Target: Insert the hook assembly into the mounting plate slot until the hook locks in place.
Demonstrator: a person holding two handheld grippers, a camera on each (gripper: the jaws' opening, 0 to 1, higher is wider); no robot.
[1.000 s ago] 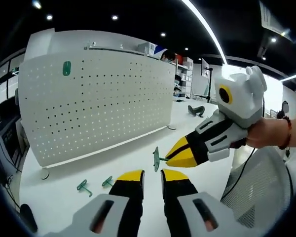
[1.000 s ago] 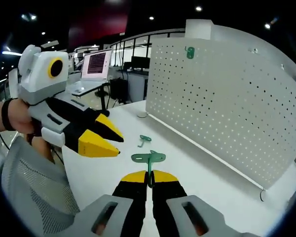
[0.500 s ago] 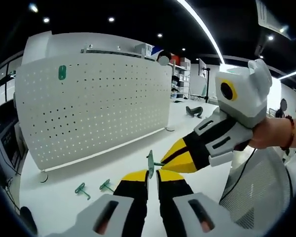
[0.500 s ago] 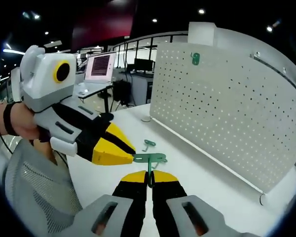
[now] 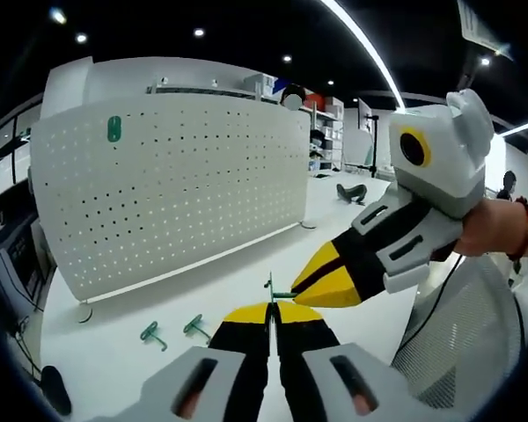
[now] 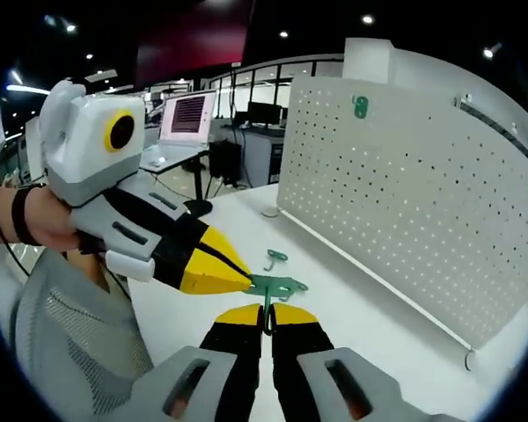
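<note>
Pegboard (image 5: 172,185) upright on the table (image 5: 106,338) at 11 o'clock of the left gripper (image 5: 271,312), one hook (image 5: 114,128) mounted near its upper corner, two loose hooks (image 5: 172,331) on the table before it (about 9 o'clock), held hook assembly (image 6: 274,287) between both grippers, right gripper (image 6: 266,314) behind it.

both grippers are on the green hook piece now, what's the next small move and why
Probably a steady pause to confirm both grips before any push. The right gripper is shut on the green hook assembly's stem, and the left gripper pinches its plate. They hold it over the table, short of the pegboard.
</note>
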